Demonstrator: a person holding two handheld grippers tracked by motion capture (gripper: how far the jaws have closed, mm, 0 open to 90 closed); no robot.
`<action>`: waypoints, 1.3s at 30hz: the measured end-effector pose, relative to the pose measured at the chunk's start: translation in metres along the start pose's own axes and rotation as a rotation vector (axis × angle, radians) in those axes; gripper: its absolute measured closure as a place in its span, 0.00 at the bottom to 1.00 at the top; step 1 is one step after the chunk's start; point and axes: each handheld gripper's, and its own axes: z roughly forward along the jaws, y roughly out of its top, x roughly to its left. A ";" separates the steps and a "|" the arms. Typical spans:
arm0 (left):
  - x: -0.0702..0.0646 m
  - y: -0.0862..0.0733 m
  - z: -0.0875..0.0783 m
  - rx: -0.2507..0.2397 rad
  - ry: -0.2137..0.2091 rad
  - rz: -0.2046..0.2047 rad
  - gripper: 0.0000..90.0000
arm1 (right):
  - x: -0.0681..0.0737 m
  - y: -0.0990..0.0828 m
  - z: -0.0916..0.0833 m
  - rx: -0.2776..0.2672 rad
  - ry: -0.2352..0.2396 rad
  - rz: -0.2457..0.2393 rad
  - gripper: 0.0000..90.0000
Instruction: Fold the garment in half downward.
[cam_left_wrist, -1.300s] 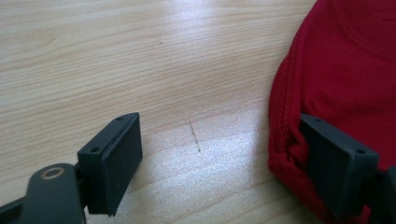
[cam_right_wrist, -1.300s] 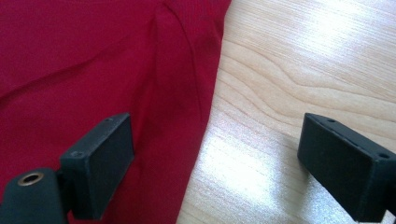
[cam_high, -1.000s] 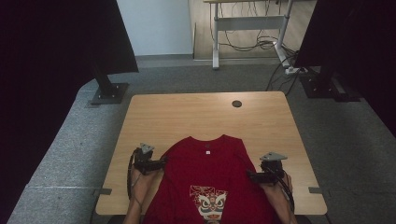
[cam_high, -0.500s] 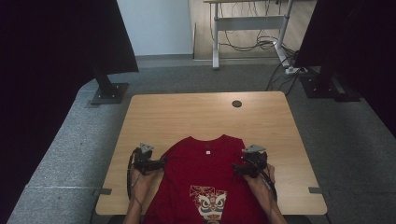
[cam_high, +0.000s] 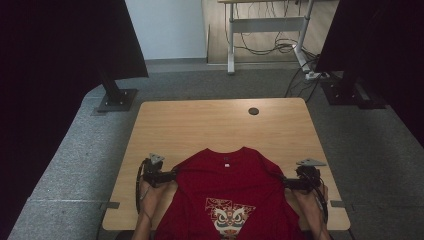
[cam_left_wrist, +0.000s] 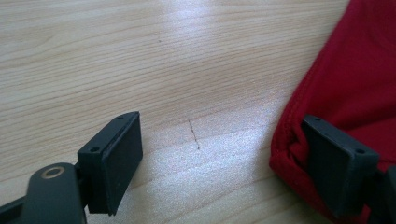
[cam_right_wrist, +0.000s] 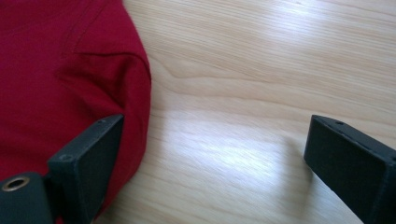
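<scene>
Garment: The red T-shirt (cam_high: 227, 195) lies flat on the wooden table (cam_high: 200, 125), print side up, collar pointing away from you. Its lower part runs past the near table edge.

Left gripper: Your left gripper (cam_high: 170, 176) sits at the shirt's left sleeve edge. In the left gripper view the jaws stand wide apart, with bare table between them. One jaw rests against the bunched red hem (cam_left_wrist: 289, 140), but nothing is clamped.

Right gripper: Your right gripper (cam_high: 285, 183) sits at the opposite sleeve edge. In the right gripper view the jaws are spread wide. One jaw lies over the red cloth (cam_right_wrist: 70, 84), the other over bare wood. No fabric is pinched.

Work done: The shirt is laid out and centred near you. Both grippers are placed at the sleeves.

Work left: Judging from the layout, neither side has been gripped or folded. All folding appears to lie ahead.

Hidden or unclear: The shirt's bottom hem is cut off by the frame edge. The sleeve ends are covered by the grippers in the high view. Whether each lower jaw is under or merely beside the cloth cannot be told.

Other items: A small dark round cap (cam_high: 253, 111) sits in the far tabletop.
</scene>
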 end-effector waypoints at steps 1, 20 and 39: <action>0.000 0.000 0.000 0.000 0.000 0.000 0.20 | 0.000 0.000 0.000 0.000 0.000 0.000 0.07; 0.002 0.000 -0.001 0.002 0.003 -0.003 0.20 | 0.038 0.028 0.032 -0.007 -0.032 -0.115 0.13; 0.002 0.000 0.000 0.001 -0.005 0.003 0.19 | -0.015 0.014 0.001 -0.082 0.022 0.010 0.20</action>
